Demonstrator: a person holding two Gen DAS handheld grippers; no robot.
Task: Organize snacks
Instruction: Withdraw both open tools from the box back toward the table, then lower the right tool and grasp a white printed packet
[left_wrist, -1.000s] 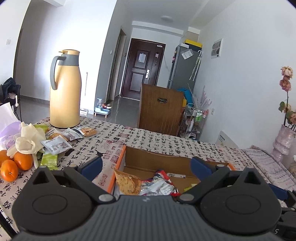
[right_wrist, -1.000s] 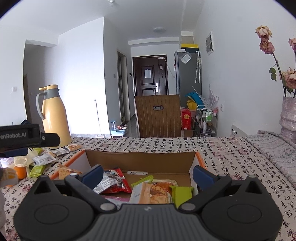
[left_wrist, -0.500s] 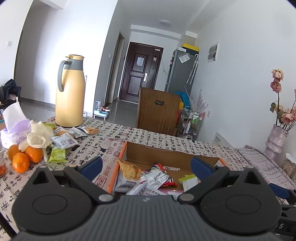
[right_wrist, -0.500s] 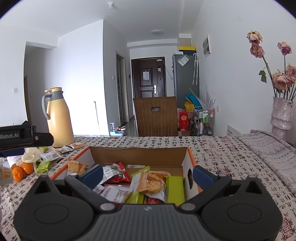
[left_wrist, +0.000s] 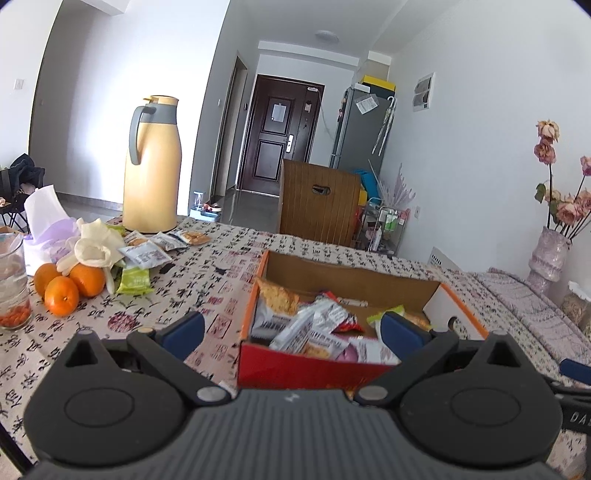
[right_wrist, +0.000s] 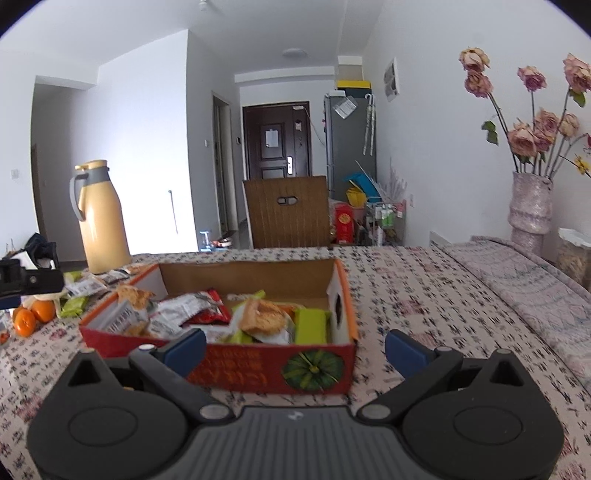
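The red box (right_wrist: 273, 365) stands on the desk (right_wrist: 424, 295), full of snack packets (right_wrist: 258, 317). Just before it, both the left gripper (left_wrist: 291, 332) and right gripper (right_wrist: 295, 349) have jaws wide open, holding nothing. More packets (left_wrist: 144, 254) lie left of the box, near the yellow jug (left_wrist: 151, 166).

The near red wall of the snack box (right_wrist: 258, 365) carries a row of gold Chinese characters, too blurred to read, beside a picture of a green pumpkin. The tablecloth (right_wrist: 424, 295) is printed all over with black Chinese calligraphy and red seal marks; no single character reads clearly. At the far right edge of the left wrist view, white letters "DA" show on a black part (left_wrist: 576, 417), cut off by the frame. Print on the snack packets (left_wrist: 314, 328) is illegible.
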